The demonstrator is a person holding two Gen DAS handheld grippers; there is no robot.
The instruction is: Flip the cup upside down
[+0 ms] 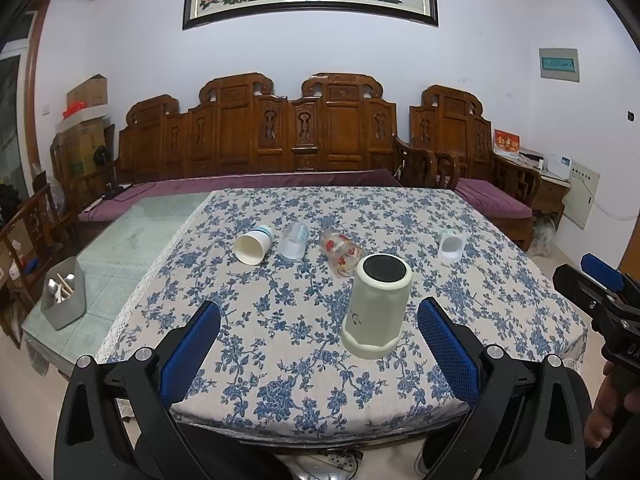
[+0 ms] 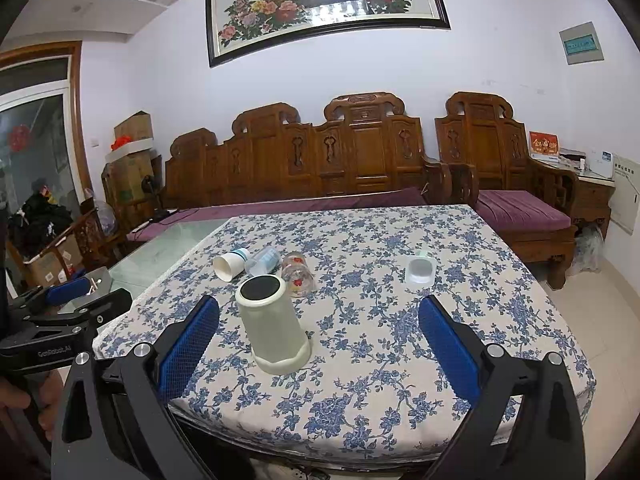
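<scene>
A pale green cup (image 1: 378, 306) stands upside down, mouth on the floral tablecloth (image 1: 280, 320), dark base up; it also shows in the right wrist view (image 2: 272, 326). Behind it lie a white paper cup (image 1: 253, 245), a clear plastic cup (image 1: 295, 240) and a glass with red flowers (image 1: 342, 257), all on their sides. A small white cup (image 1: 451, 245) stands to the right. My left gripper (image 1: 318, 354) is open and empty, short of the green cup. My right gripper (image 2: 318, 354) is open and empty, the green cup ahead between its fingers.
A grey utensil holder (image 1: 64, 300) stands on the glass tabletop at the left. A carved wooden sofa (image 1: 256, 136) with purple cushions runs behind the table. The table's front edge (image 1: 320, 434) is close below the grippers. The right gripper also shows at the edge of the left wrist view (image 1: 604, 300).
</scene>
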